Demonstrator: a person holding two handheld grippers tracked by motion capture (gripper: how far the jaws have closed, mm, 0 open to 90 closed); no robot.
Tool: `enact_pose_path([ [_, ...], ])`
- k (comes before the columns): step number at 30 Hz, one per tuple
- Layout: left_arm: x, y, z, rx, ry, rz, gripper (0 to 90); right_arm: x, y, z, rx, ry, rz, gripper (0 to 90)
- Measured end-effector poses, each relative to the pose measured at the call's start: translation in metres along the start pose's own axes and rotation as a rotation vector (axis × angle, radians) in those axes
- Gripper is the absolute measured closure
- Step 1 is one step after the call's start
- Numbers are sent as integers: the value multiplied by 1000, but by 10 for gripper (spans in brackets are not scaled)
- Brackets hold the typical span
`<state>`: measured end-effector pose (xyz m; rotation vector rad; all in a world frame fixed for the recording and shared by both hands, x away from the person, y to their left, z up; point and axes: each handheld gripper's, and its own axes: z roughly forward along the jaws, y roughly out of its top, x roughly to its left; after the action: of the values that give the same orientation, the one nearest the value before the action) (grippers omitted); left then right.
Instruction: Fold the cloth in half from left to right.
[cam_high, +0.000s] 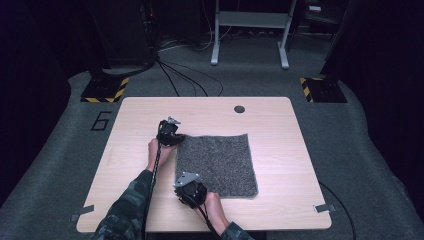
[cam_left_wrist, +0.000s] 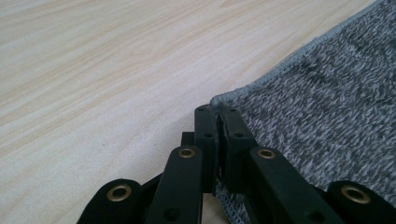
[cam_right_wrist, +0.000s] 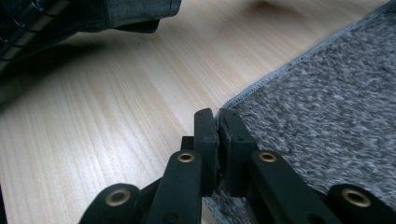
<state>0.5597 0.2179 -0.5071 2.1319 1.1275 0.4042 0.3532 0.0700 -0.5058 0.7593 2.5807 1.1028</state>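
A grey knitted mat (cam_high: 217, 162) lies flat on the light wooden table (cam_high: 280, 120). My left gripper (cam_high: 176, 137) sits at the mat's far left corner. In the left gripper view the black jaws of the left gripper (cam_left_wrist: 218, 116) are pressed together with the mat's stitched corner (cam_left_wrist: 229, 97) pinched between them. My right gripper (cam_high: 182, 182) is at the mat's near left corner. Its jaws (cam_right_wrist: 218, 119) are likewise closed on the edge of the mat (cam_right_wrist: 327, 112). Both corners rest low on the table.
A round cable hole (cam_high: 239, 109) is in the table's far edge. A camouflage sleeve (cam_high: 127, 210) reaches in from the bottom left. Bare wood surrounds the mat on all sides. Cables (cam_high: 185, 75) and a metal frame (cam_high: 250, 30) stand on the floor beyond the table.
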Motion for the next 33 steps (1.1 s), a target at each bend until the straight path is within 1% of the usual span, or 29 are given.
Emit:
enact_pose_path([
  [1, 0, 0, -1, -2, 0, 5, 866, 0, 0, 0, 0, 0, 0, 868],
  [2, 0, 1, -2, -5, 0, 8, 866, 0, 1, -3, -16, 0, 3, 871],
  [4, 0, 1, -3, -11, 3, 7, 866, 0, 1, -5, -13, 1, 12, 872],
  [5, 1, 2, -5, -3, 2, 22, 866, -2, 2, -9, -38, 4, 23, 874],
  [6, 1, 2, -5, -3, 2, 22, 866, -2, 2, -9, -38, 4, 23, 874],
  [7, 1, 3, -7, -6, 4, 22, 866, -5, 3, -13, -66, 11, 28, 875],
  [8, 1, 3, -7, -6, 4, 22, 867, -5, 3, -13, -66, 11, 28, 875],
  [9, 1, 5, -9, -18, 7, 14, 867, -7, 4, -19, -83, 9, 40, 877],
  [10, 1, 5, -9, -18, 7, 14, 867, -7, 4, -19, -83, 9, 40, 877],
  [11, 2, 7, -11, -17, 7, 18, 867, -9, 6, -23, -110, 12, 50, 877],
  [12, 2, 10, -14, -22, 10, 23, 867, -10, 7, -24, -113, 11, 53, 877],
  [15, 2, 13, -17, -35, 16, 19, 867, -11, 11, -30, -128, 12, 47, 877],
  [16, 2, 15, -19, -35, 18, 23, 867, -11, 11, -30, -128, 12, 47, 877],
  [17, 2, 19, -22, -41, 28, 35, 867, -11, 14, -34, -146, 8, 40, 877],
  [18, 2, 19, -22, -41, 28, 35, 867, -11, 14, -34, -146, 8, 40, 877],
  [19, 2, 21, -24, -35, 32, 42, 867, -10, 15, -38, -159, -2, 42, 877],
  [20, 1, 24, -26, -41, 41, 43, 867, -10, 16, -39, -155, 2, 39, 877],
  [21, 2, 25, -27, -36, 46, 52, 867, -10, 17, -40, -164, -1, 35, 877],
  [23, 2, 28, -30, -43, 51, 42, 867, -11, 19, -43, -170, 0, 31, 877],
  [24, 3, 30, -32, -41, 55, 52, 867, -11, 20, -44, -178, -9, 34, 877],
  [25, 3, 32, -34, -46, 60, 48, 867, -11, 21, -46, -170, -6, 27, 877],
  [26, 4, 34, -37, -36, 64, 63, 867, -10, 23, -47, -186, -12, 26, 877],
  [27, 3, 35, -38, -38, 84, 73, 867, -10, 25, -48, -192, -11, 26, 877],
  [28, 3, 35, -38, -38, 84, 73, 867, -10, 25, -48, -192, -11, 26, 877],
  [29, 3, 38, -42, -29, 95, 89, 867, -9, 29, -51, -205, -12, 16, 877],
  [30, 3, 39, -44, -25, 94, 90, 867, -9, 30, -52, -206, -10, 13, 877],
  [31, 4, 40, -46, -35, 101, 87, 867, -9, 31, -53, -214, -12, 12, 877],
  [32, 4, 40, -46, -35, 101, 87, 867, -9, 31, -53, -214, -12, 12, 877],
  [33, 5, 43, -50, -34, 103, 87, 867, -8, 33, -53, -221, -10, 9, 877],
])
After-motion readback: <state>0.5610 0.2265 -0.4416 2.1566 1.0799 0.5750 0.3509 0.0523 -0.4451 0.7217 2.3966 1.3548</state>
